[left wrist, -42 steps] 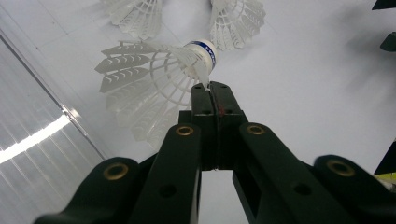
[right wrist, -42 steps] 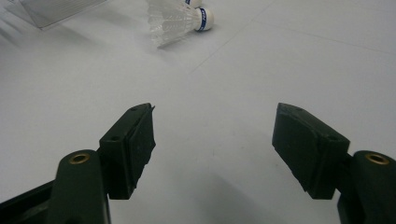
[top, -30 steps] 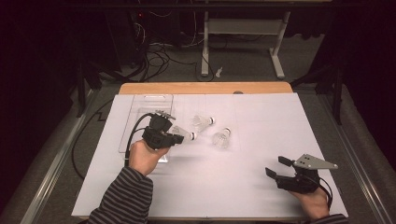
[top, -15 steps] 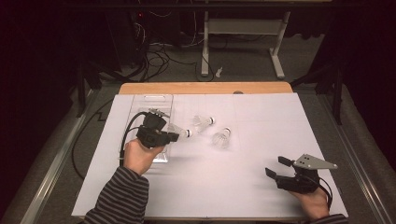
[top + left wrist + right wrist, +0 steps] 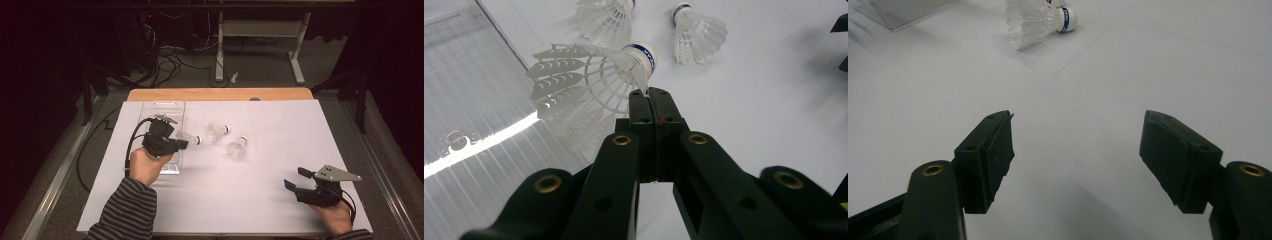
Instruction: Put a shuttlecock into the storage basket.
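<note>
White paper covers the table (image 5: 250,200), with a dark, cable-strewn floor beyond it. Left tongs (image 5: 648,93) are pinched together on one feather of a shuttlecock (image 5: 589,85), holding it by its skirt just off the paper beside the clear tray (image 5: 165,107), probably so it can be carried there. Two more shuttlecocks (image 5: 218,131) (image 5: 238,148) lie loose nearby, making three in all. Right tongs (image 5: 296,178) wait well apart near the table's edge, jaws spread wide and empty.
</note>
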Available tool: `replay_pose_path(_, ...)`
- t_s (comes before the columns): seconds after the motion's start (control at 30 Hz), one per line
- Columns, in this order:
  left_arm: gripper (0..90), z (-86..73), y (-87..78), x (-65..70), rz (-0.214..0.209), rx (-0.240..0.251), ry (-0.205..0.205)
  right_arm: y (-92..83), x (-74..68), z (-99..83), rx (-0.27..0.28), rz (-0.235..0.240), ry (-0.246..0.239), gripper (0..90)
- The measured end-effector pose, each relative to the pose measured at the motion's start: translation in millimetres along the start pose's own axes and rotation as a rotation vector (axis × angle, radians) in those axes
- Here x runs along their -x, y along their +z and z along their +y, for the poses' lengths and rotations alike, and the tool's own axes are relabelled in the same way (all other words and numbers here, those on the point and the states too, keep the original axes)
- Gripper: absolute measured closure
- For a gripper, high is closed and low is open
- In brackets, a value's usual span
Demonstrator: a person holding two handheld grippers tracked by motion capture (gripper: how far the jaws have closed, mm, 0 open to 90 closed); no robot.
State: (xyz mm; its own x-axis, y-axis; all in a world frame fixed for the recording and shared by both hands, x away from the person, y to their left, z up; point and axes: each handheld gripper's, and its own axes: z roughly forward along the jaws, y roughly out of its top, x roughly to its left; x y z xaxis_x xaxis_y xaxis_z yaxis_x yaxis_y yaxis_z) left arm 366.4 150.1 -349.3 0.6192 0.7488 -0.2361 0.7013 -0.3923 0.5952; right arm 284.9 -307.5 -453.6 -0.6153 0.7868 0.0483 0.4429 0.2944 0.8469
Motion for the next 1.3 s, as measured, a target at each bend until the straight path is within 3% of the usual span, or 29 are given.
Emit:
replay_pose_path(0.7, 90.0, 0.1, -9.3, -9.8, 0.02, 0.035, -0.025, 0.0, -0.1, 0.1, 0.001, 0.0, -0.003, 30.1)
replay_pose_path(1.3, 90.0, -2.2, -10.4, -25.5, 0.042, 0.072, -0.071, -0.3, 0.1, 0.2, 0.002, -0.005, 0.004, 30.1)
